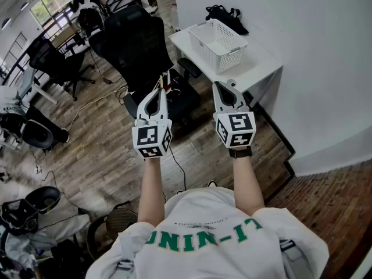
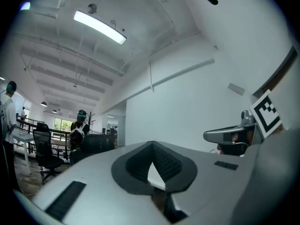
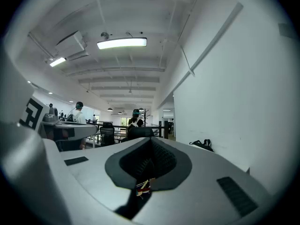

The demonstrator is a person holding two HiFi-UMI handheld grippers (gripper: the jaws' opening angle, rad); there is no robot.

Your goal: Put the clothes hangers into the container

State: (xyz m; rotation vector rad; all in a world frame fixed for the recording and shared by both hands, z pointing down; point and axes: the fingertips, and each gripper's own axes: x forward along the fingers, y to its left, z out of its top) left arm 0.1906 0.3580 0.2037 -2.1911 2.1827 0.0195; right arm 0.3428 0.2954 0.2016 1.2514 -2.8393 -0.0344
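We hold both claws up side by side over the floor, each pointing ahead and away from our body. The left claw (image 1: 161,88) (image 2: 152,143) is clenched: its 2 jaws meet at the tips, and we see nothing pinched where they meet. The right claw (image 1: 222,85) (image 3: 150,139) is clenched too, jaws closed tip to tip and empty.

The white container (image 1: 229,54) stands ahead of the right claw and a little to its right, on a small white bench (image 1: 261,63) against the wall. It is well apart from both claws, and its inside looks bare from here. A black bag (image 1: 225,15) lies beyond the container, at the far end of the bench.

A black office chair (image 1: 136,39) stands ahead of the left claw. Just past that claw's tips, on the chair seat, we see a few thin pale sticks with a spot of red (image 1: 166,81). They may be the clothes hangers, but they are too small for us to tell. Through the gap under the right claw's closed jaws, a small red, white and blue scrap (image 3: 142,186) shows below.
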